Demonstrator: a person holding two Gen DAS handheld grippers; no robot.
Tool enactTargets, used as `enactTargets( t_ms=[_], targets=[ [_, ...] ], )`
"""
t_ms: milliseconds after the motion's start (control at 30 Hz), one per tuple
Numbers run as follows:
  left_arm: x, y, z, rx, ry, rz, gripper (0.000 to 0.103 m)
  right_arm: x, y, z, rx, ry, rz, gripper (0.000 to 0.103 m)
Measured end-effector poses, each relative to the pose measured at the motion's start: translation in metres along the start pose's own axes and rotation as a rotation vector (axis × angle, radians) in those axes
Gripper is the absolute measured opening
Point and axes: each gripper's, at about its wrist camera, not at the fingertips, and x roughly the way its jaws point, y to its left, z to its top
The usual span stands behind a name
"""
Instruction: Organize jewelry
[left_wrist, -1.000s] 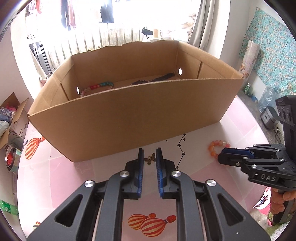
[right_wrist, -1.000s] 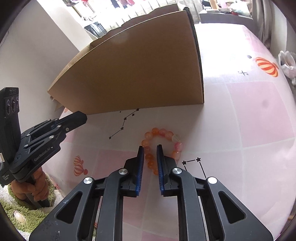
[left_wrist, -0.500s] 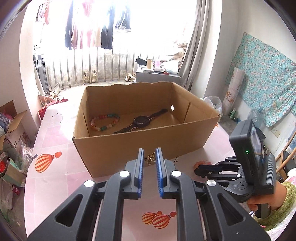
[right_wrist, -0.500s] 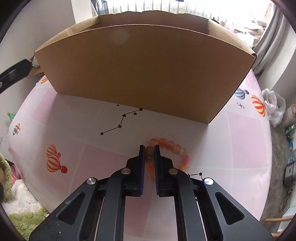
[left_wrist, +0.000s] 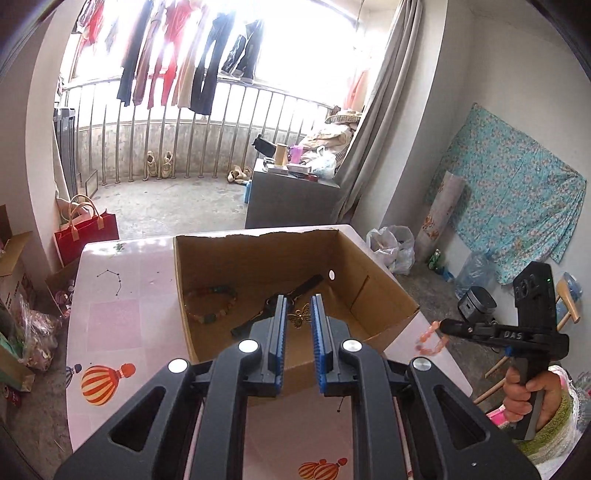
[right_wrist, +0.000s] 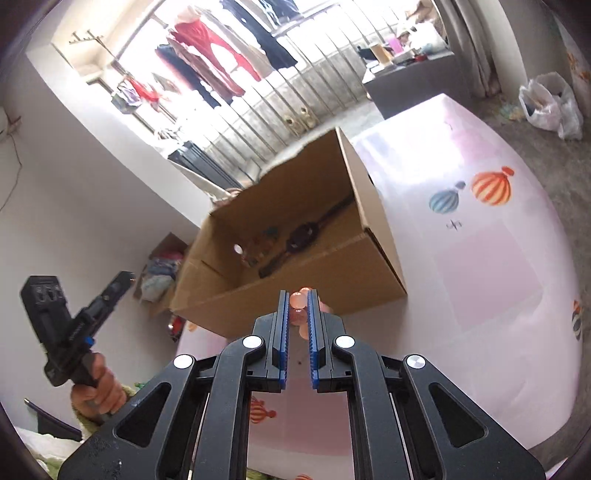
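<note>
Right claw (right_wrist: 297, 308), pinching the orange bracelet (right_wrist: 300, 314), sits lower-centre below the box (right_wrist: 373, 236); left claw (left_wrist: 298, 314) grips a butterfly charm (left_wrist: 300, 314).

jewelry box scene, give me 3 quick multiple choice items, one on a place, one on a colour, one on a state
1. Where does the watch lie?
A. inside the cardboard box
B. on the table beside the box
C. in the red bag

2. What colour are the beads of the bracelet held by the right gripper?
A. dark blue
B. orange-pink
C. black

3. What is the left gripper doing?
A. lying flat on the table
B. gripping the box wall
C. holding a small gold butterfly charm above the box

Answers:
1 A, its dark strap lies on the box floor beside a multicoloured bracelet.
2 B, orange-pink beads show between the fingers.
3 C, the charm sits between its fingers over the open box.
</note>
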Motion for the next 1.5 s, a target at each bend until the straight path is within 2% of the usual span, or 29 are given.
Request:
enactTargets(
  t_ms=[133,200,267,400,500,567,700,900,1000,1133,1233,1267,1433,1500],
  targets=[
    [0.037,0.007,0.019,-0.028,0.124,0.01,0.012,-0.005,0.015,0.034,-0.121,-0.011,0.044,0.007],
    [0.056,0.012,0.025,-0.053,0.189,-0.006,0.012,0.001,0.017,0.05,-0.168,0.008,0.037,0.007],
    [0.074,0.016,0.028,-0.07,0.257,-0.029,0.012,0.017,0.014,0.065,-0.162,0.055,0.054,0.007],
    [0.108,0.02,0.032,-0.059,0.407,-0.043,0.012,0.06,0.014,0.057,-0.164,0.143,0.072,0.007],
    [0.127,0.022,0.029,-0.052,0.522,-0.002,0.012,0.081,0.021,0.062,-0.189,0.206,0.07,0.007],
    [0.134,0.021,0.026,-0.036,0.56,0.019,0.012,0.098,0.024,0.065,-0.194,0.247,0.057,0.007],
    [0.156,0.025,0.023,-0.034,0.673,0.026,0.012,0.099,0.023,0.068,-0.181,0.31,0.055,0.007],
    [0.186,0.036,0.014,-0.03,0.812,0.106,0.012,0.101,0.03,0.076,-0.22,0.345,0.034,0.007],
    [0.195,0.039,0.008,0.0,0.843,0.132,0.012,0.1,0.032,0.079,-0.222,0.35,0.021,0.007],
    [0.201,0.047,0.002,0.034,0.866,0.215,0.013,0.101,0.036,0.08,-0.238,0.348,0.031,0.007],
    [0.199,0.048,0.0,0.045,0.87,0.229,0.013,0.106,0.034,0.079,-0.22,0.363,0.019,0.007],
    [0.199,0.046,-0.002,0.059,0.877,0.23,0.017,0.107,0.034,0.079,-0.217,0.363,0.014,0.007],
    [0.188,0.042,0.0,0.083,0.855,0.241,0.021,0.107,0.035,0.08,-0.221,0.352,0.011,0.007],
    [0.18,0.041,0.006,0.078,0.819,0.252,0.021,0.112,0.035,0.08,-0.218,0.363,0.008,0.007]
  ],
)
